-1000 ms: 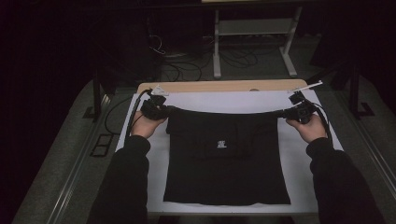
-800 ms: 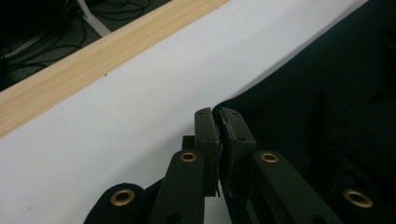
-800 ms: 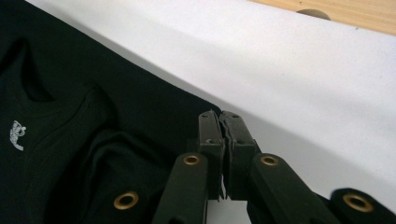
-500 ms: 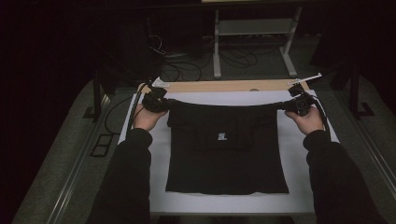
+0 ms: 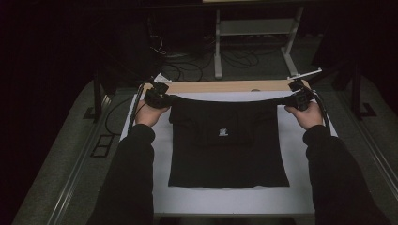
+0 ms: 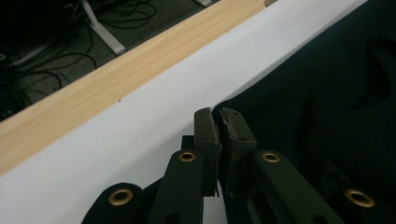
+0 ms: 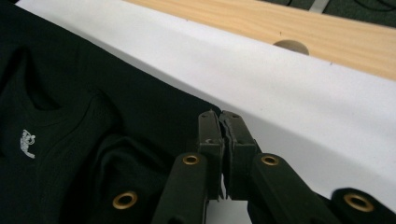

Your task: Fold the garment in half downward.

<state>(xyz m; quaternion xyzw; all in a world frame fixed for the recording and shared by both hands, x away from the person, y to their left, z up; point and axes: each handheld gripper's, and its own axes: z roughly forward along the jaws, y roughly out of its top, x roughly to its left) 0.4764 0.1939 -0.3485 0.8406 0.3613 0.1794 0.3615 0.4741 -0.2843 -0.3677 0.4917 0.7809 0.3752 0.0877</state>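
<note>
A black T-shirt (image 5: pixel 228 150) with a small white logo (image 5: pixel 223 132) lies on the white table cover (image 5: pixel 300 150). Its far edge is lifted and stretched between the two grippers into a sagging line above the table's back. My left gripper (image 5: pixel 157 97) is shut on the shirt's far left corner (image 6: pixel 224 112), with the cloth pinched between its jaws. At the far right corner, my right gripper (image 5: pixel 300 98) is shut on the cloth (image 7: pixel 205 109) the same way. The logo (image 7: pixel 28 142) is visible in the right gripper view.
A strip of bare wooden tabletop (image 5: pixel 225 86) runs along the far edge, with a round hole (image 7: pixel 290 46) in it. Beyond it stand a white table frame (image 5: pixel 256 33) and loose cables (image 5: pixel 164 70) on the dark floor. The person's dark sleeves (image 5: pixel 129 173) cover the near table corners.
Both grippers have carried the shirt's lifted edge away from the person toward the table's back. The shirt's near hem has slid that way too, baring more white cover in front.
</note>
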